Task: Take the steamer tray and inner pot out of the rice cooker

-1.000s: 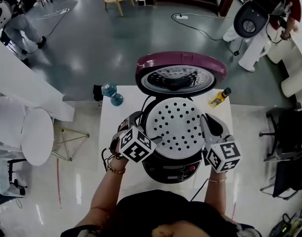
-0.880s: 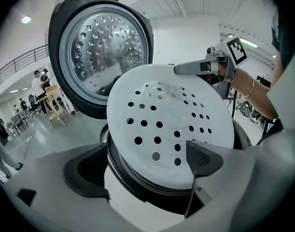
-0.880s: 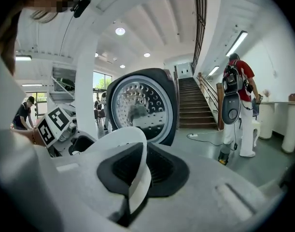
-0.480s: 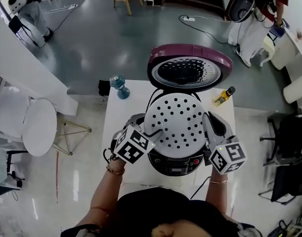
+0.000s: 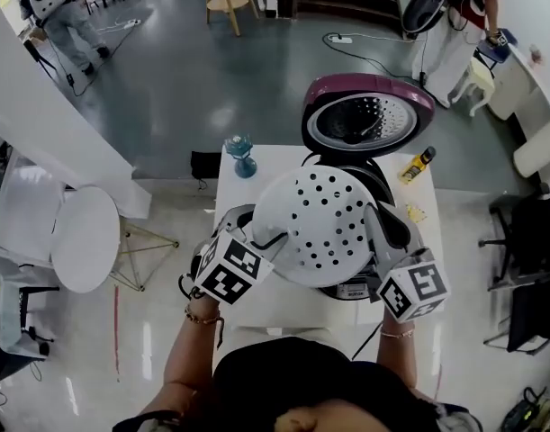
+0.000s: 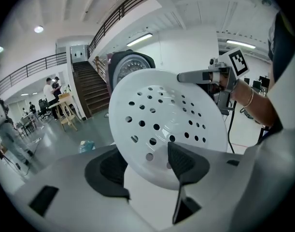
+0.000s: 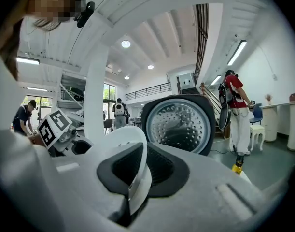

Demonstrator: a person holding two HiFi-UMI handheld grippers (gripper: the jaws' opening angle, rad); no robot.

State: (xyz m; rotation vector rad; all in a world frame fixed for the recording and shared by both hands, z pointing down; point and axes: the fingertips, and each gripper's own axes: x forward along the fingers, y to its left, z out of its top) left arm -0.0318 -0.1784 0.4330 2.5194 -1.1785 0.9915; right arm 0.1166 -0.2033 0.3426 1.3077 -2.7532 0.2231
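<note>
Above open rice cooker [image 5: 368,121], round white perforated plastic steamer tray [image 5: 321,225] hangs tilted. L gripper [image 5: 259,234], jaws just closing, & R gripper [image 5: 383,232] both pinch its thin rim w/ dark ribbed pads.

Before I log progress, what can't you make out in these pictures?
1. Inner pot: head view, hidden beneath the white perforated plastic steamer tray.
2. Control panel of the maroon-lidded black rice cooker: head view, mostly covered by that tray.
3. Label on the small yellow bottle: head view, too small to read.
</note>
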